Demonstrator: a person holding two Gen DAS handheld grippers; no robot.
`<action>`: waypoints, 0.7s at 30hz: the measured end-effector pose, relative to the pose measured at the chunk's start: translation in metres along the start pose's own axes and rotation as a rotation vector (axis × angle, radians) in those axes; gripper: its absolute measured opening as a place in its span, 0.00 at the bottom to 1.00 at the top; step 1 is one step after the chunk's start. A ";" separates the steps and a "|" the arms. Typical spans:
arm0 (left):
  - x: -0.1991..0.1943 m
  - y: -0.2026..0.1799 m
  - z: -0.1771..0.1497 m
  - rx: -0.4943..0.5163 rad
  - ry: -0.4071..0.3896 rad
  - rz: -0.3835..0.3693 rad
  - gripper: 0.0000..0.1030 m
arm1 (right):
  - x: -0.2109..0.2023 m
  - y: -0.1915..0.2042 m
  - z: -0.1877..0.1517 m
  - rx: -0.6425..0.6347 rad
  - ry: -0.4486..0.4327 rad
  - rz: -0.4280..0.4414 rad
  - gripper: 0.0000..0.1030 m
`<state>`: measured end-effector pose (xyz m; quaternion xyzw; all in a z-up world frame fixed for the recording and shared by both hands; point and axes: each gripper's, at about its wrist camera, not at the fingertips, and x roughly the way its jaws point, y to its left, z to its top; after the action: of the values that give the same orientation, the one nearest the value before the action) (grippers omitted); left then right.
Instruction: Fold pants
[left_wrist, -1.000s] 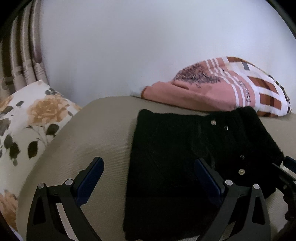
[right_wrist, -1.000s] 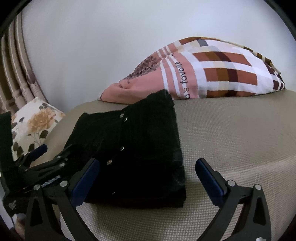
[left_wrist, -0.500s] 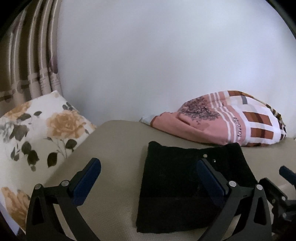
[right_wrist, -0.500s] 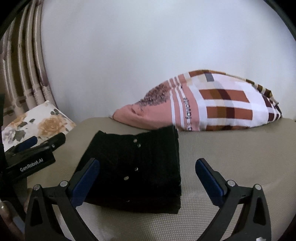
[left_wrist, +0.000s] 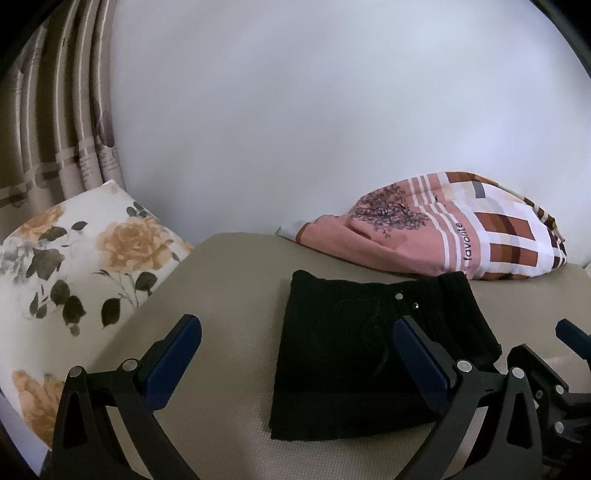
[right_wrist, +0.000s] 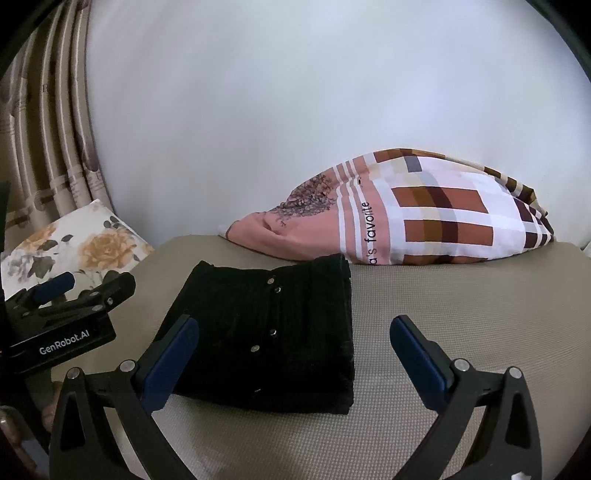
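The left gripper (left_wrist: 297, 334) and the right gripper (right_wrist: 293, 334) both have their jaws spread wide, holding nothing. The black pants (right_wrist: 273, 339) lie folded at the frame centre on the beige cushion (right_wrist: 443, 306), the plaid pillow (right_wrist: 424, 218) behind them.

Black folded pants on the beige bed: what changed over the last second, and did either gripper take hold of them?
Both grippers pulled back and up from the black folded pants: the left gripper and right gripper stayed open, gripping nothing. The pants kept their folded shape on the beige woven mattress; the plaid pink pillow and rose-print pillow stayed put.
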<state>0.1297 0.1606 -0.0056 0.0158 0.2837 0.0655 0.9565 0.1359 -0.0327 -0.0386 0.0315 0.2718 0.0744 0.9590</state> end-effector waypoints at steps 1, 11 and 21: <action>0.000 0.000 0.000 -0.001 0.002 -0.001 1.00 | 0.000 0.000 0.000 0.000 0.000 0.000 1.00; 0.004 -0.008 -0.018 0.025 0.056 0.037 1.00 | 0.001 0.003 -0.002 -0.011 0.016 0.005 1.00; 0.014 -0.006 -0.021 -0.005 0.044 -0.006 1.00 | 0.013 0.000 -0.009 -0.011 0.055 0.002 1.00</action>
<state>0.1303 0.1563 -0.0314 0.0113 0.3046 0.0634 0.9503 0.1419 -0.0302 -0.0534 0.0244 0.2977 0.0777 0.9512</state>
